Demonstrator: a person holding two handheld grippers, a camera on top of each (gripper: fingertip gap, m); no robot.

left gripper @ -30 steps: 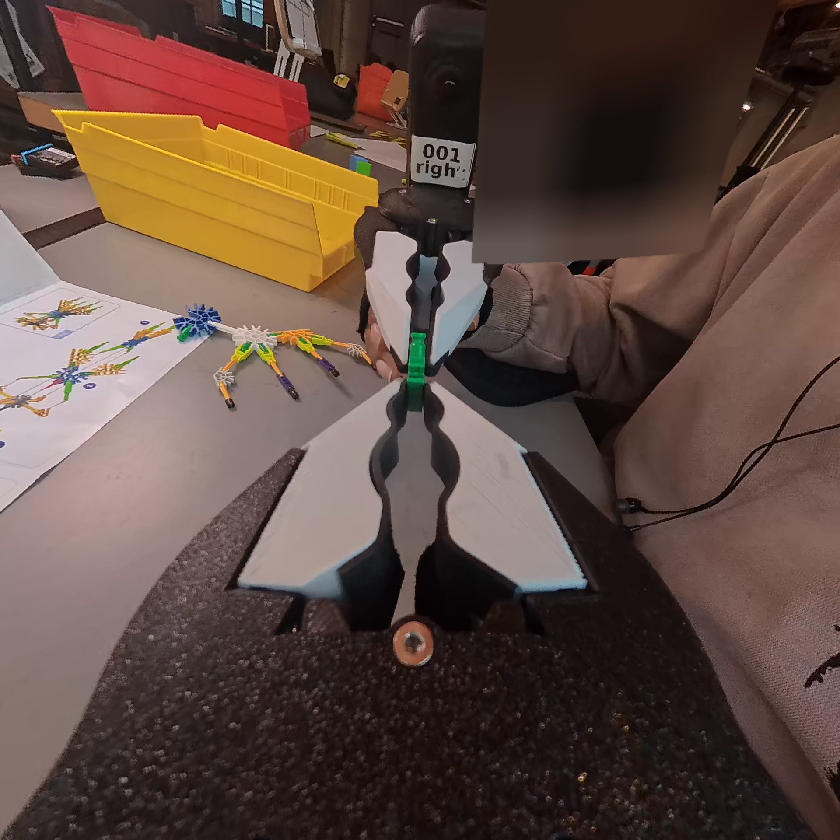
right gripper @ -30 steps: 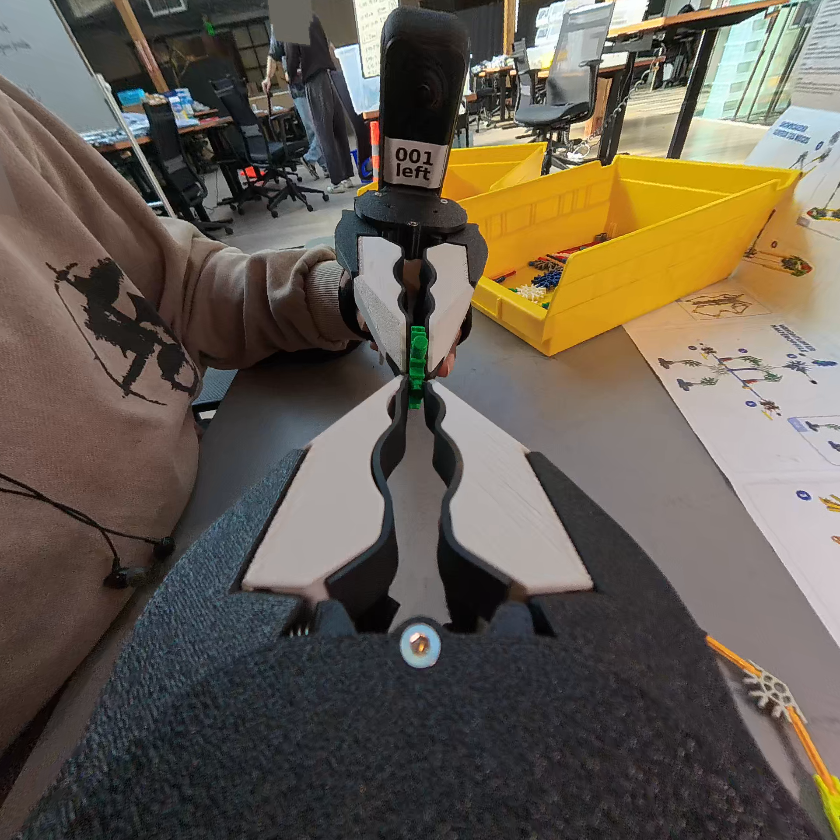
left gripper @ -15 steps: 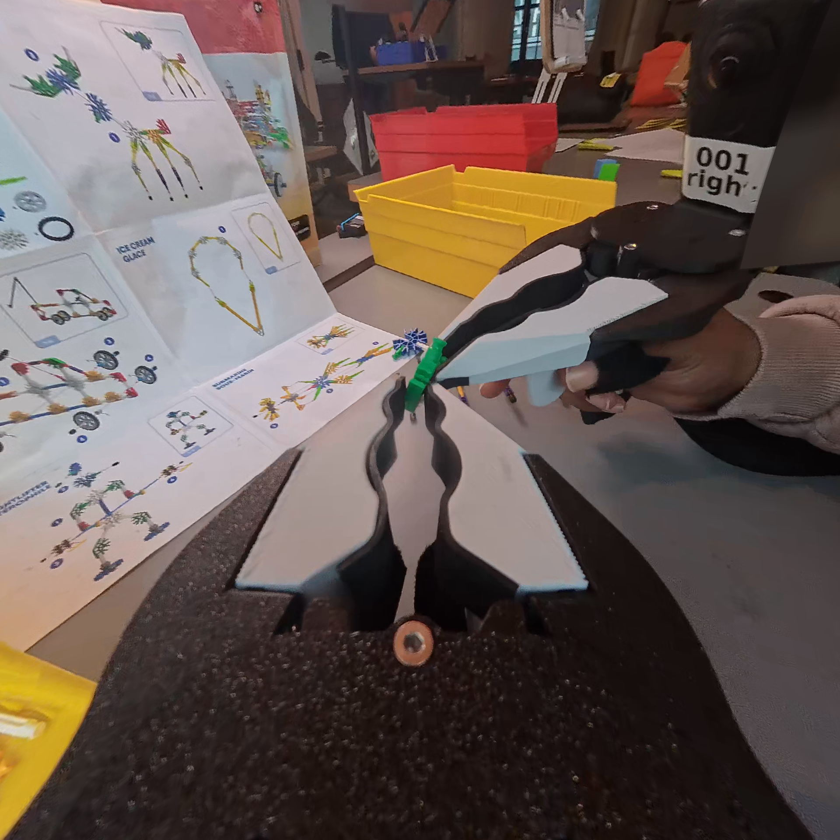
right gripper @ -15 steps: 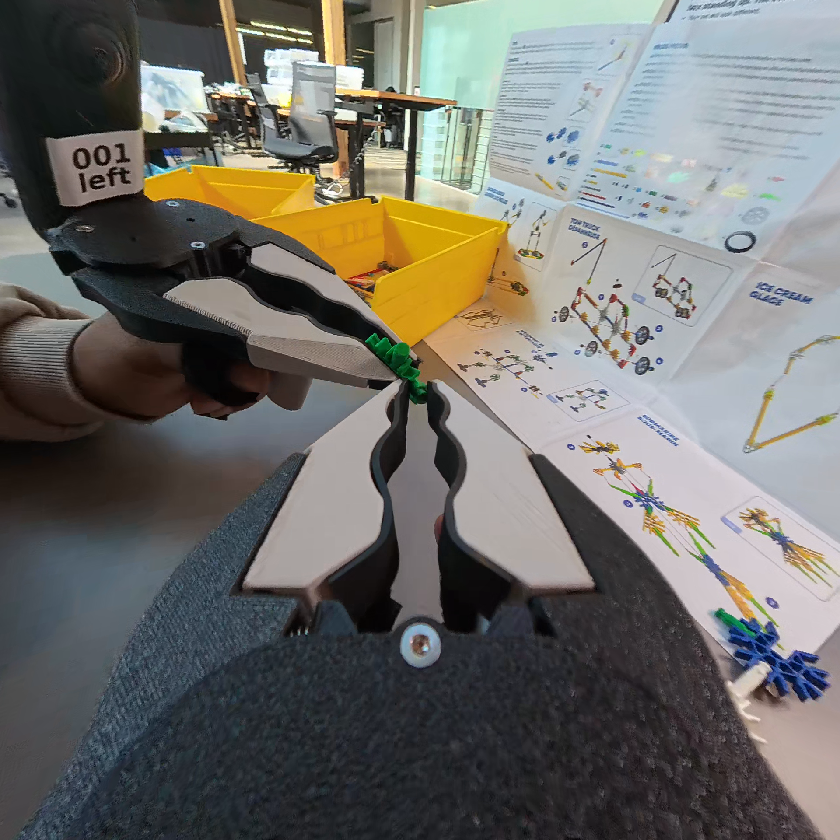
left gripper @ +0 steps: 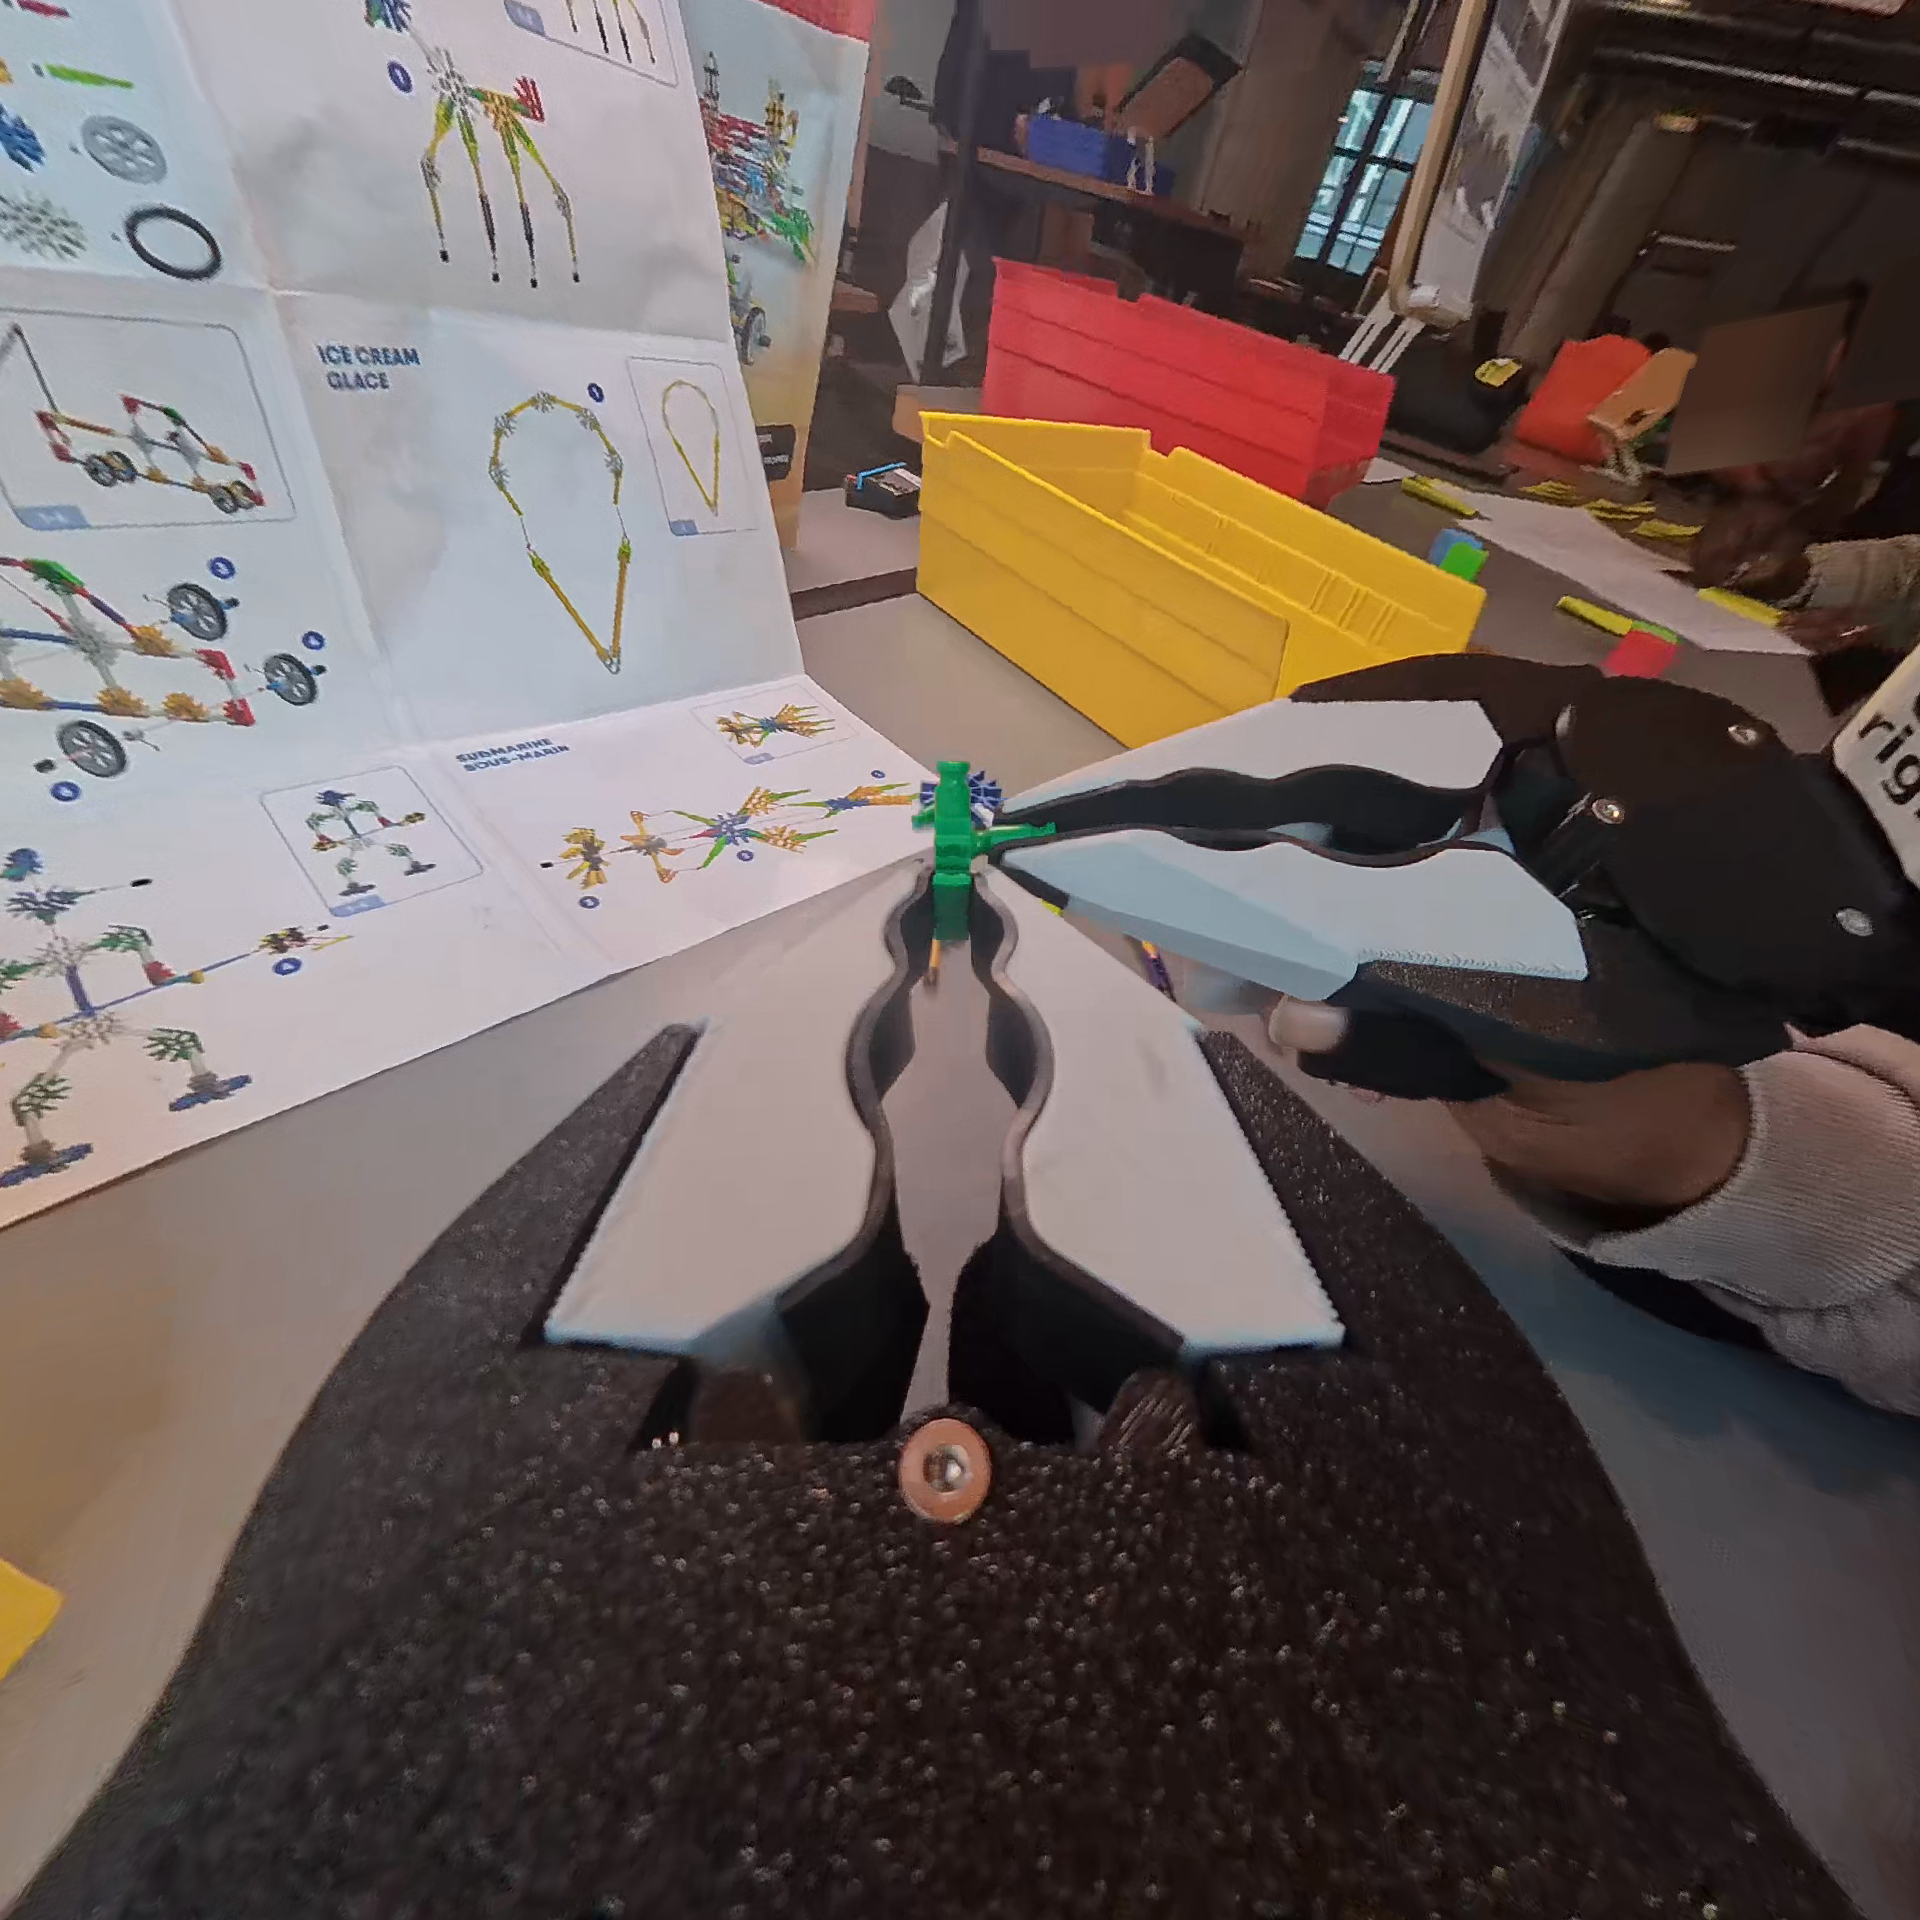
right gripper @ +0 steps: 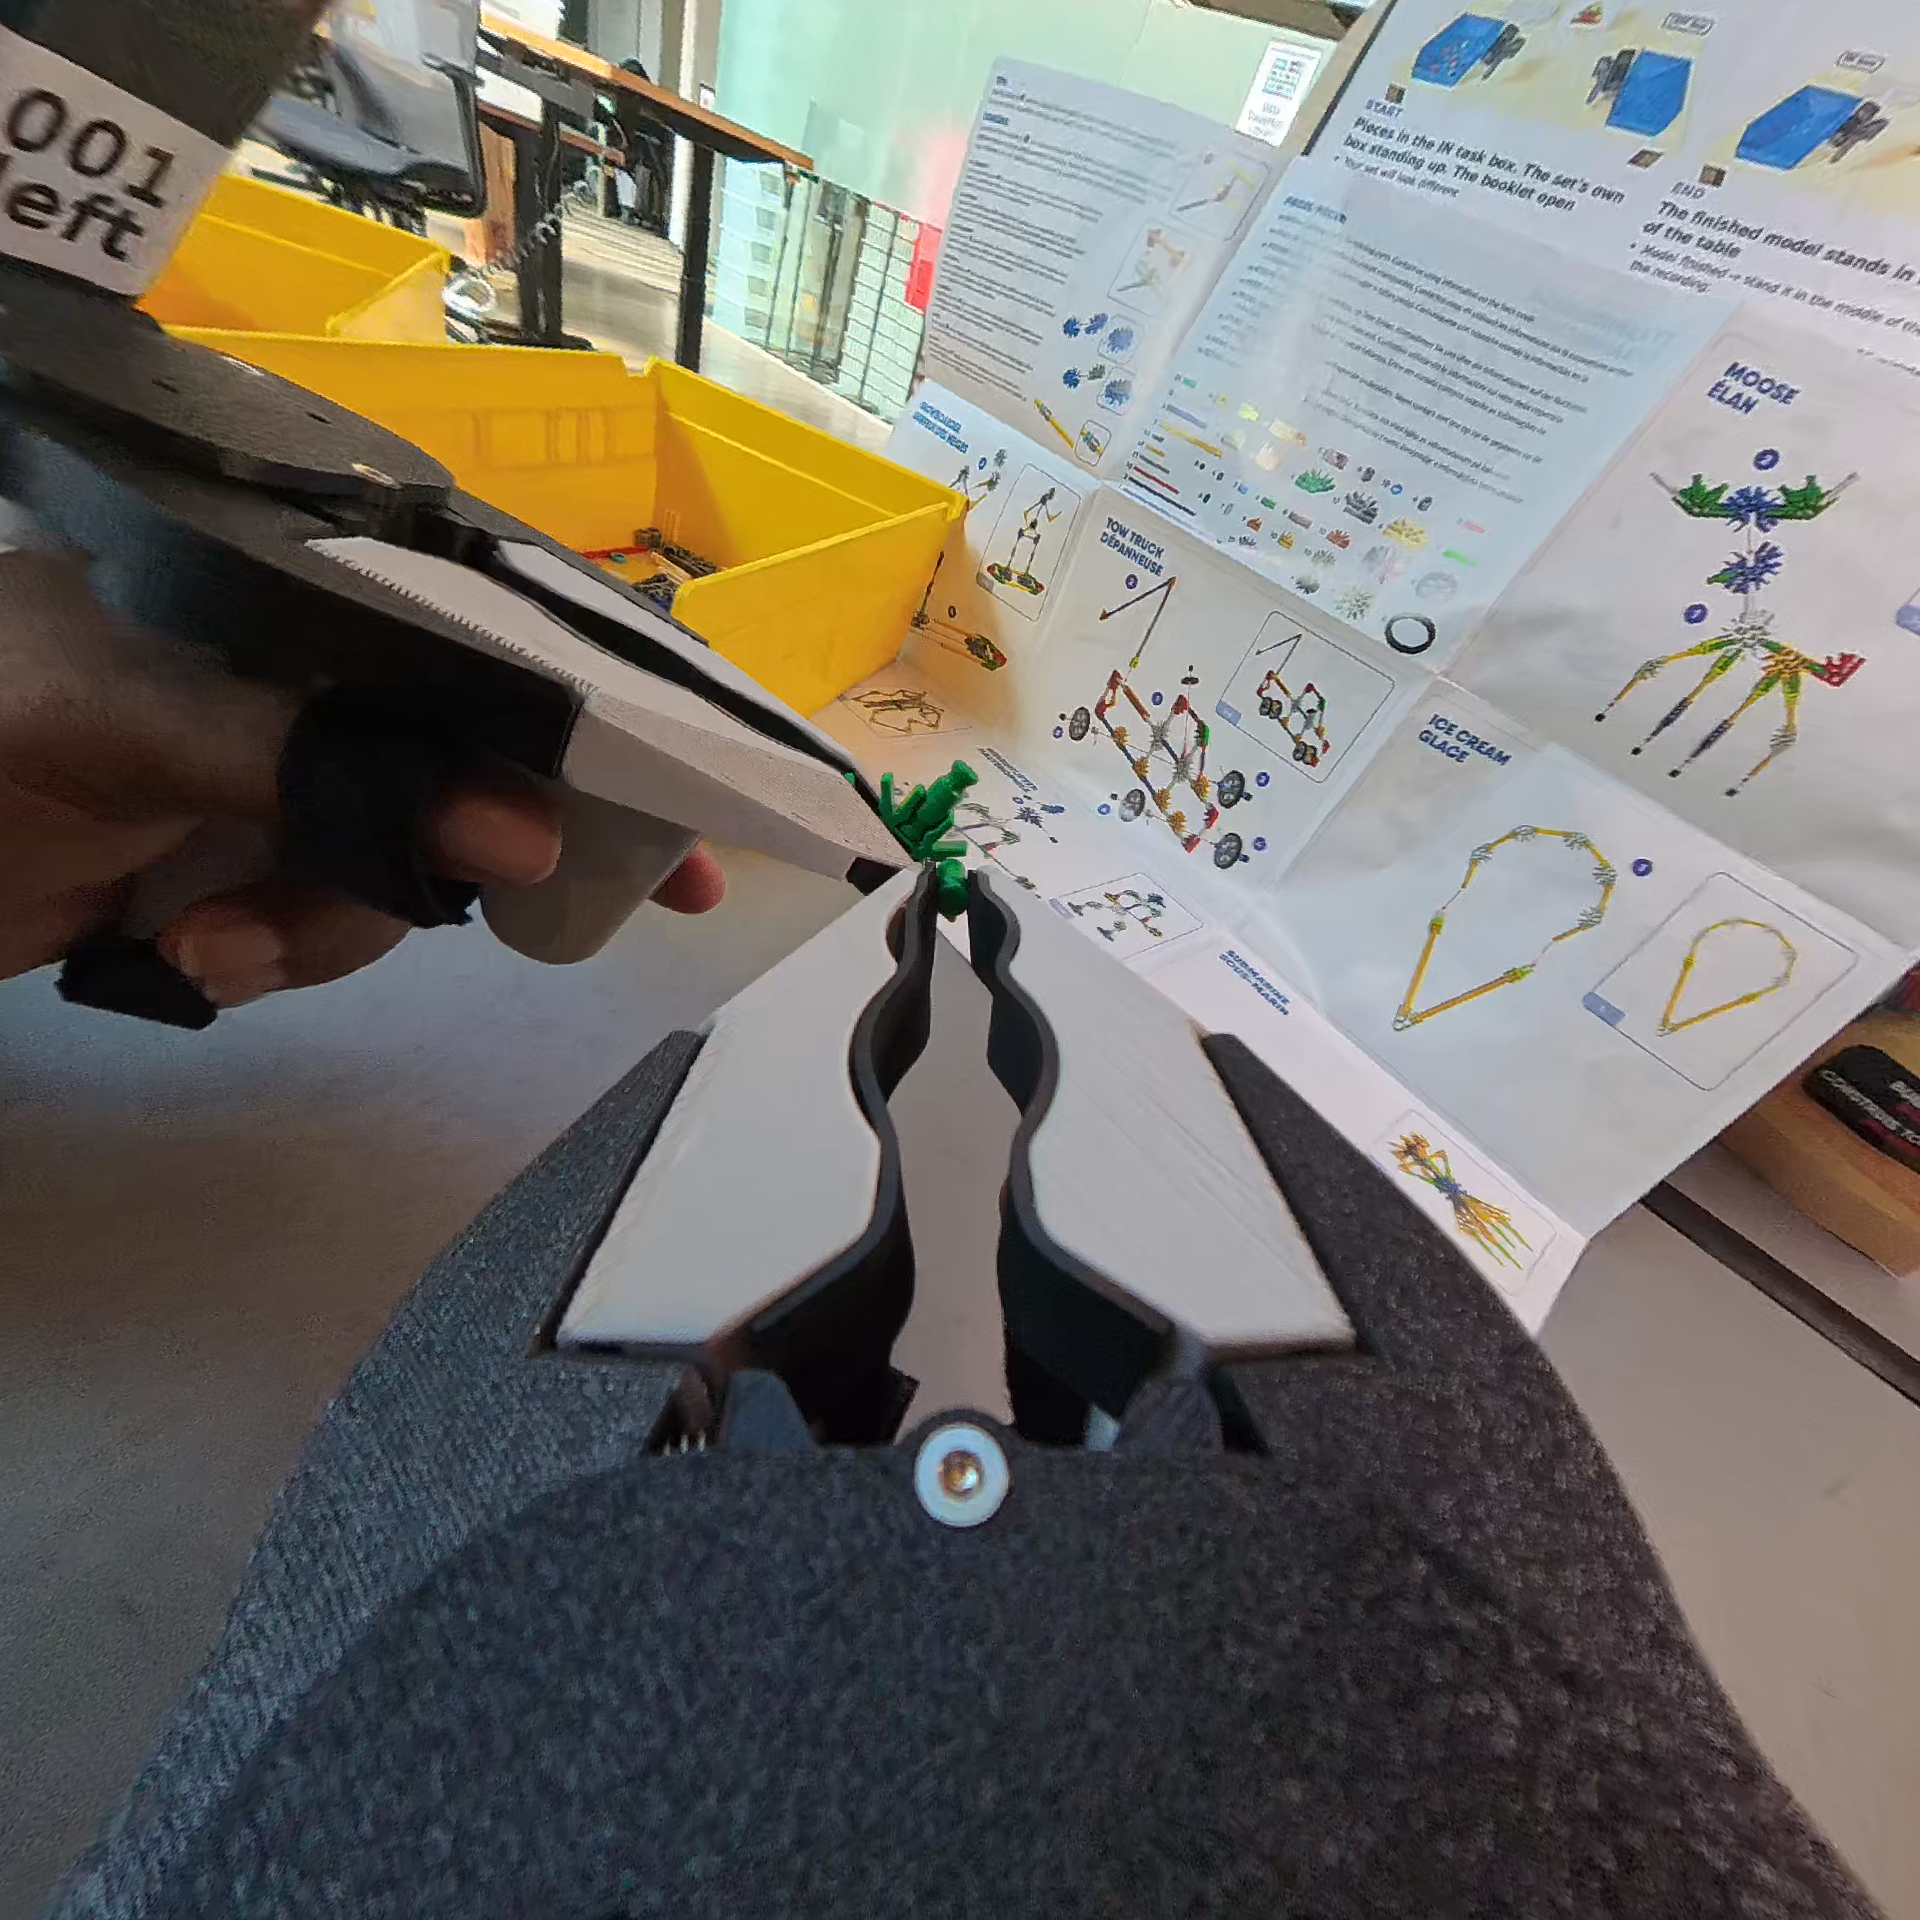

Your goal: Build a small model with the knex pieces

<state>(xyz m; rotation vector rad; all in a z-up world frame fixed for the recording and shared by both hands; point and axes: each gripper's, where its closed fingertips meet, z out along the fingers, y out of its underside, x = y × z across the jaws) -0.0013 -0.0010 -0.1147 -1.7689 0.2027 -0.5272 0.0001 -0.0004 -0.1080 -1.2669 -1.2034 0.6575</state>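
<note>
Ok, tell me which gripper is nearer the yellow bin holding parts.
Left. The left gripper lies just before the yellow bin; the right gripper meets it at the green piece, farther back.

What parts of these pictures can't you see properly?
- Left wrist view: how the green connector pieces join is hidden by the left gripper and right gripper tips.
- Right wrist view: parts in the yellow bin are too small, half hidden by its wall.
- Left wrist view: the small blue piece is mostly behind the green pieces.
- Left wrist view: the right gripper's label is cut off by the edge.
</note>
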